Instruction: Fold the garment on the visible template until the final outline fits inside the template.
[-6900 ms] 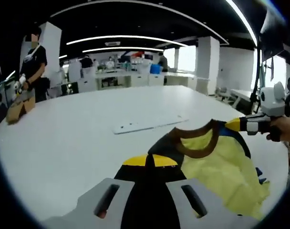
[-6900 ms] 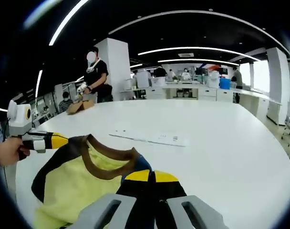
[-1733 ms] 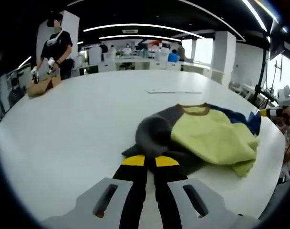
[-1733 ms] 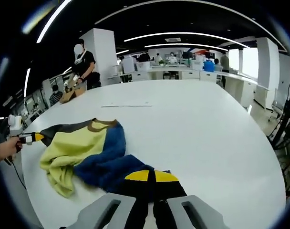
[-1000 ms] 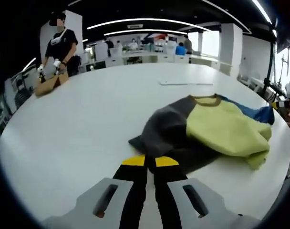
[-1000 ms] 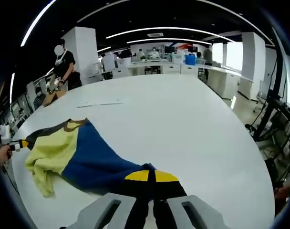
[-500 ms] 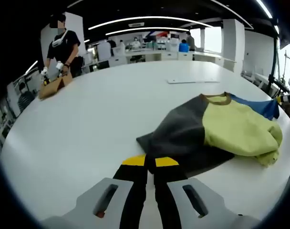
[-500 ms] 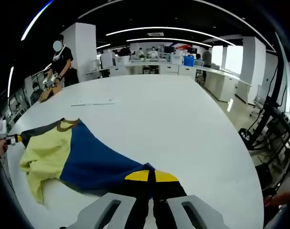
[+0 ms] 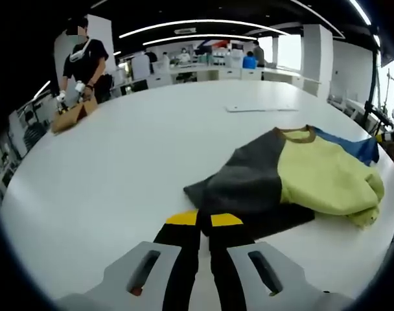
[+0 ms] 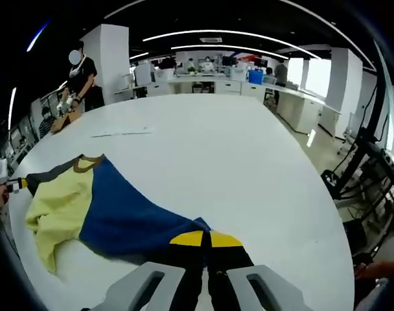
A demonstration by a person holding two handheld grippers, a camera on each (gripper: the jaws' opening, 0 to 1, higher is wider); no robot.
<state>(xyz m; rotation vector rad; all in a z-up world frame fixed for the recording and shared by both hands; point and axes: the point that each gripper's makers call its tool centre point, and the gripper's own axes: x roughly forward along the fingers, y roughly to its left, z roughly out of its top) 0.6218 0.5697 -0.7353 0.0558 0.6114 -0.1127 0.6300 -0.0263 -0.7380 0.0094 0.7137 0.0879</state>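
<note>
A sweatshirt lies stretched across the white table (image 9: pixel 132 149): grey sleeve (image 9: pixel 249 184), yellow body (image 9: pixel 326 178), brown collar (image 9: pixel 298 135), blue sleeve (image 9: pixel 356 148). My left gripper (image 9: pixel 203 219) is shut on the grey sleeve's end. In the right gripper view the blue sleeve (image 10: pixel 129 217) runs to my right gripper (image 10: pixel 200 238), which is shut on its end. The yellow body (image 10: pixel 54 207) is bunched at its lower edge. The left gripper (image 10: pixel 19 184) comes in at the far left, held by a hand.
A thin white strip (image 9: pixel 258 107) lies flat on the table beyond the sweatshirt, also in the right gripper view (image 10: pixel 122 133). A person (image 9: pixel 83 65) works with a brown item (image 9: pixel 70 116) at the far edge. Stands and cables (image 10: pixel 372 188) crowd the floor beside the table.
The sweatshirt, earlier held up by its shoulders, now lies on the table with its sleeves pulled apart. Over the last half second it barely moved.
</note>
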